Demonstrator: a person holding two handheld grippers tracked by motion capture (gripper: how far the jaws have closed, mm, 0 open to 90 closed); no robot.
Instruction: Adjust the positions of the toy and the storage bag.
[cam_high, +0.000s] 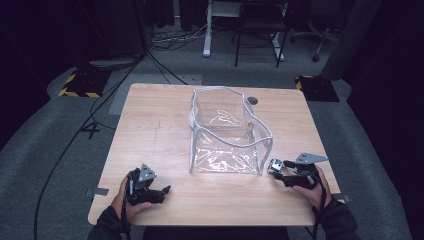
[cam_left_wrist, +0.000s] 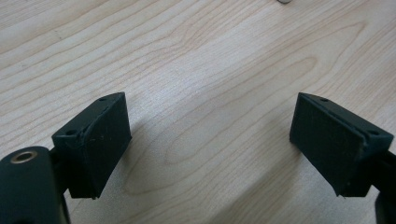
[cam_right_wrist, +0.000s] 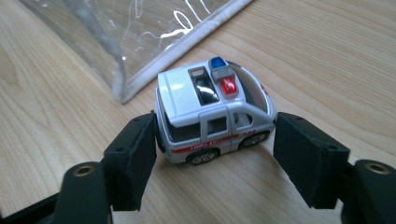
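A small white toy ambulance (cam_right_wrist: 210, 107) with a red stripe and red and blue roof lights stands on its wheels on the wooden table (cam_high: 150, 130). It sits just off the near right corner of a clear plastic pouch (cam_high: 227, 135) with white piping. My right gripper (cam_right_wrist: 215, 149) straddles the ambulance (cam_high: 274, 166) lengthwise, one pad against its rear and the other against its front. My left gripper (cam_left_wrist: 210, 135) hovers low over bare wood near the table's front left, its jaws apart with nothing between them. In the high view the left gripper (cam_high: 164, 192) points right.
The pouch stands open at mid-table, its near edge (cam_right_wrist: 140, 28) close to the ambulance. A round cable hole (cam_high: 252, 100) lies at the table's far side. Cables, a desk frame and chair legs sit on the grey floor beyond. The table's front edge lies just under both hands.
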